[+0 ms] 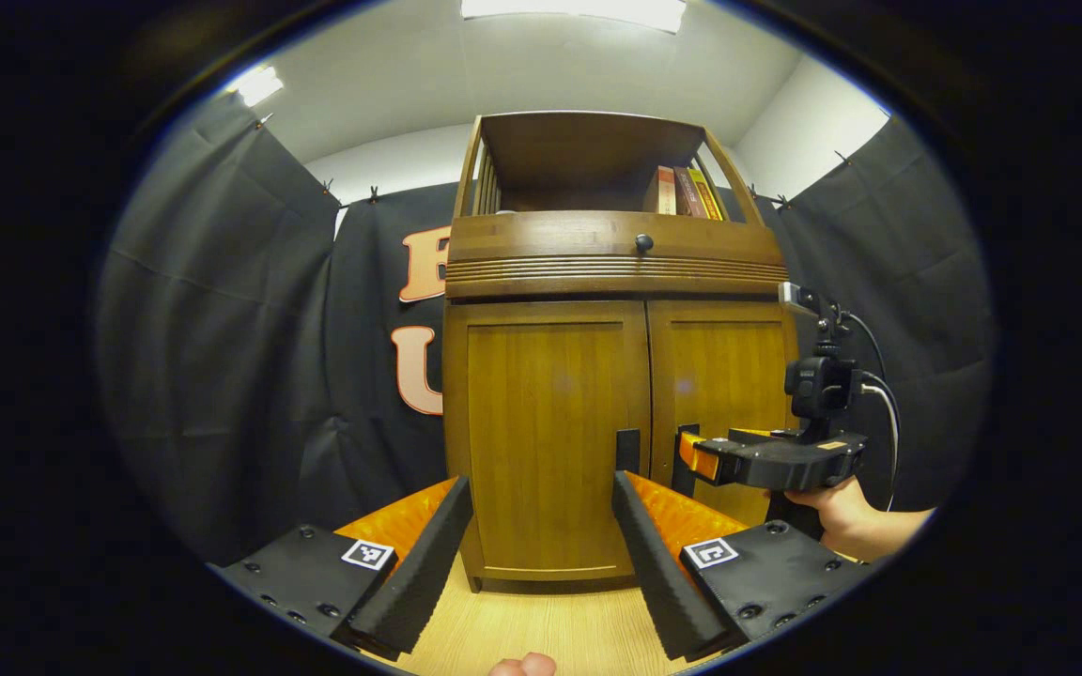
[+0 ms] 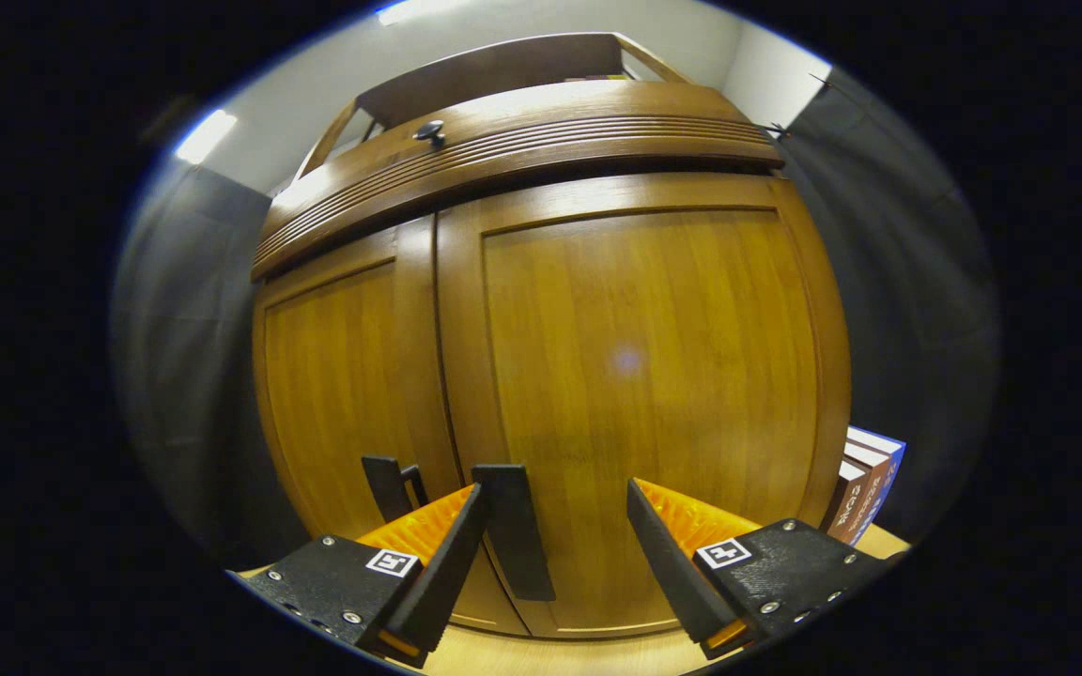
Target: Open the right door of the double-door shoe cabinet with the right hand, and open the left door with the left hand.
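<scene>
The shoe cabinet (image 1: 616, 376) fills the middle of the left gripper view, standing on the pale wooden counter (image 1: 550, 629) with both doors shut. In that view the left door (image 1: 546, 432) is dead ahead and the right door (image 1: 724, 376) sits just right of centre.

The right hand-held gripper (image 2: 569, 526) is up close to the right door (image 2: 644, 376), its fingers spread, with the dark handle (image 2: 513, 535) at the door's inner edge, low in the frame, just beside its left finger. That looks like lining up to pinch the handle, since the right door comes first. The other door's handle (image 2: 389, 486) shows to its left.

The left hand-held gripper (image 1: 541, 526) hangs farther back, fingers spread and holding nothing, squared on its own door, probably waiting its turn. Books (image 1: 687, 191) stand on the open top shelf, upper right.
</scene>
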A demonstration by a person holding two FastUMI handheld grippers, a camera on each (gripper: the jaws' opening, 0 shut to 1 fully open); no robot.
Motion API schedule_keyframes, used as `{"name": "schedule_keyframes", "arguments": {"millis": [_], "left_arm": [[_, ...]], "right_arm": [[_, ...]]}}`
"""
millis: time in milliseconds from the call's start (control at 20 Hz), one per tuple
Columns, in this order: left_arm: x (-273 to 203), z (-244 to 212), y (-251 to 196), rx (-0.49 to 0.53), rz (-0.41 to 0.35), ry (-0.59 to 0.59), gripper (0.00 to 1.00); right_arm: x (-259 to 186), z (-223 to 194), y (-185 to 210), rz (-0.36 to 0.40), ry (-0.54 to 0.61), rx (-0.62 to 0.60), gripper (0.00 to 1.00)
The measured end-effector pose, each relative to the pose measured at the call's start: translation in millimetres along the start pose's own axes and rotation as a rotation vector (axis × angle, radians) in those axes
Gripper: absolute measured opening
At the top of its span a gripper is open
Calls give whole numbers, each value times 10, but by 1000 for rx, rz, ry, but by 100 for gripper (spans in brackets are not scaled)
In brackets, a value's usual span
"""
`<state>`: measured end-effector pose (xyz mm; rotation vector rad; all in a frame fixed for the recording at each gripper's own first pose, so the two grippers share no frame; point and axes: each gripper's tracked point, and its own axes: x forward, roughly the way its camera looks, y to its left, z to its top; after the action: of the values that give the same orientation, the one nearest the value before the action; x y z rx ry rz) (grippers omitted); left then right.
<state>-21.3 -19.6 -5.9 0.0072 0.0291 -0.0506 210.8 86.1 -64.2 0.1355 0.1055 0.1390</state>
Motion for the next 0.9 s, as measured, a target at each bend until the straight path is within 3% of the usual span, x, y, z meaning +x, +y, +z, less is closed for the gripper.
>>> {"name": "schedule_keyframes", "arguments": {"millis": [200, 250, 300, 400, 450, 500, 650, 750, 850, 900], "left_arm": [[-25, 6, -23, -20, -16, -9, 94], [-22, 4, -5, -15, -16, -10, 96], [-19, -1, 12, -10, -13, -10, 97], [-18, 19, 20, -12, -12, -16, 99], [-20, 10, 22, -13, -12, -14, 99], [-18, 13, 25, -12, -12, -14, 99], [-18, 16, 73, -3, 3, -17, 96], [-20, 26, 86, -8, 8, -21, 94], [-17, 30, 94, -6, 11, -21, 98], [-6, 40, 95, -4, 11, -25, 99]], "right_arm": [[96, -189, -7, -36, 17, -137, 92], [123, -213, -13, -49, 22, -150, 100], [160, -229, -14, -62, 27, -149, 100], [247, -272, -10, -77, 39, -125, 80], [272, -293, -7, -79, 55, -116, 77], [236, -235, 20, -79, 34, -112, 83], [287, -337, 107, -48, 47, -88, 72], [277, -358, 125, -32, 62, -63, 55], [297, -416, 164, -6, 86, -29, 46], [276, -375, 182, -3, 75, -18, 28]]}}
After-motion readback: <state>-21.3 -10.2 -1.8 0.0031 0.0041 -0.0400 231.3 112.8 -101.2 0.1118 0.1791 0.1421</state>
